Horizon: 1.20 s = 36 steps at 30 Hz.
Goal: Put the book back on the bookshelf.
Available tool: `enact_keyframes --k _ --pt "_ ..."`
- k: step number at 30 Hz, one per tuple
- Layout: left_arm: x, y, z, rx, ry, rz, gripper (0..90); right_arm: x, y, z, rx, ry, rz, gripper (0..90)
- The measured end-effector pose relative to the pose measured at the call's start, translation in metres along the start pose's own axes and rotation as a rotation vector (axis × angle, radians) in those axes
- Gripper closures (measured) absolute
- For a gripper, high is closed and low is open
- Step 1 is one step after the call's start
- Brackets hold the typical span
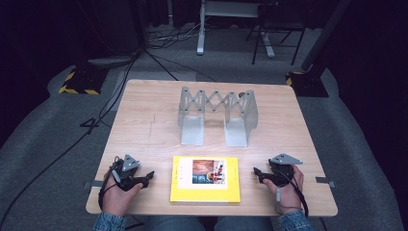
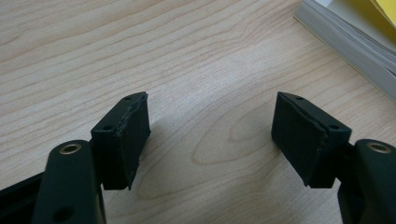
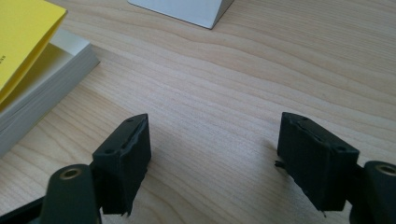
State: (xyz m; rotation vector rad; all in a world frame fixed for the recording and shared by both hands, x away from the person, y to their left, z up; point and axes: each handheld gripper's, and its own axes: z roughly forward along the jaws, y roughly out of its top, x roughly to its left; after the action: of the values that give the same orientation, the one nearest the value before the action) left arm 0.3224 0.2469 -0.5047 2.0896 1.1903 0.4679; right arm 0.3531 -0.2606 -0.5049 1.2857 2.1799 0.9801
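I see the yellow-covered paperback book (image 1: pixel 205 179) flat on the wooden bench (image 1: pixel 144 130), long axis left-right, midway between my left gripper (image 1: pixel 148 176) and right gripper (image 1: pixel 258 173), both wide and empty.

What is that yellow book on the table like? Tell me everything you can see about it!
The yellow book lies flat and closed near the front edge of the wooden table, cover up. The cover shows a white panel with a reddish-brown picture. The gripper views show a thick block of pale pages, with the soft cover lifting slightly at a corner. It lies between the left gripper and right gripper, untouched by either, in front of a grey metal book rack.
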Motion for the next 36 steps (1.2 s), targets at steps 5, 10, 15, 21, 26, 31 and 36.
enact_keyframes --k 5,10,15,21,26,31,36 --pt "-0.001 0.000 0.000 -0.001 0.003 -0.006 28.4 0.000 0.000 0.000 0.000 0.000 0.000 25.9" --pt "-0.001 0.000 0.000 -0.001 0.003 -0.006 28.4 0.000 0.000 0.000 -0.001 0.003 -0.005 27.6" --pt "-0.001 0.000 0.000 -0.001 0.002 -0.004 28.5 0.003 -0.002 -0.003 -0.012 0.020 -0.025 36.0" --pt "-0.004 0.003 -0.004 0.035 -0.031 -0.039 30.8 0.018 -0.002 -0.008 0.013 0.071 -0.069 38.2" --pt "-0.008 0.008 -0.005 0.035 -0.042 -0.032 31.1 0.030 -0.001 -0.008 0.026 0.108 -0.097 36.5" --pt "-0.012 0.013 -0.006 0.033 -0.061 -0.013 31.8 0.041 0.001 -0.004 0.023 0.146 -0.137 32.0" --pt "-0.017 0.019 -0.008 0.019 -0.084 -0.008 32.1 0.048 0.000 0.000 0.001 0.170 -0.152 27.2"
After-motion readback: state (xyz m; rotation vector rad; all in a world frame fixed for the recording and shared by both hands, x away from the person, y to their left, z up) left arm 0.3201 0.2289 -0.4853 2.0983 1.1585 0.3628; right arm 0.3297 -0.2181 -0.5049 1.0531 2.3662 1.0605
